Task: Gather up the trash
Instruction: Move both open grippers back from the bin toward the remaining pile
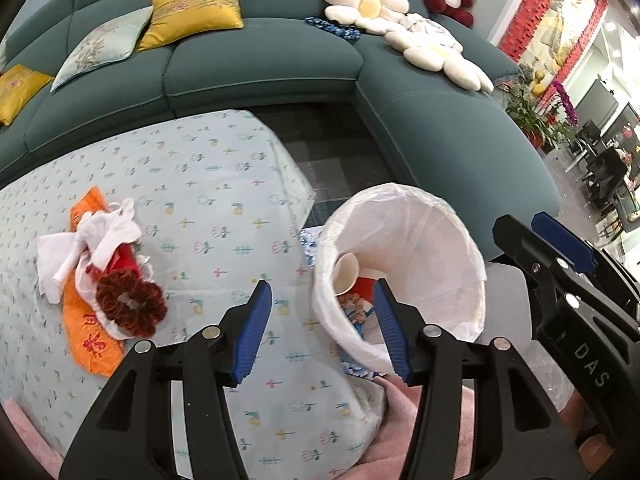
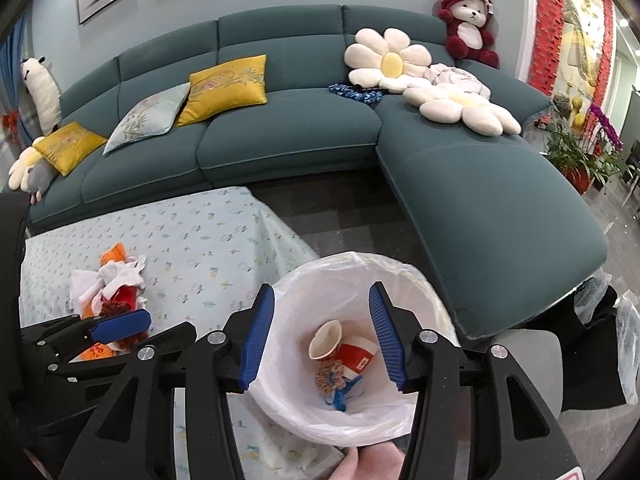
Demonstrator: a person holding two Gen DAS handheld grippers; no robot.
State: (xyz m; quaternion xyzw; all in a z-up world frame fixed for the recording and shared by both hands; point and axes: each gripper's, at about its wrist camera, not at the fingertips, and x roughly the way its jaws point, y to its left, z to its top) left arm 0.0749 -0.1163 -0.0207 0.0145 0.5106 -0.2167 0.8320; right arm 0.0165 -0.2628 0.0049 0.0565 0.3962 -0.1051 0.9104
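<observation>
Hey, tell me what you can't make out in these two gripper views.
- Left wrist: trash bin floor, hidden by its wall and the left gripper.
- Right wrist: pile of trash underside, covered by white cloth.
- Both views: the bin's base, cut off by the grippers.

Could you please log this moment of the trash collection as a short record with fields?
bin: white-lined trash bin on the floor beside the table
bin contents: paper cup, knitted bits
remaining pile: tissues and red scrunchie on an orange cloth
pile location: table with floral tablecloth
left gripper: open, empty
right gripper: open, empty, above the bin
</observation>
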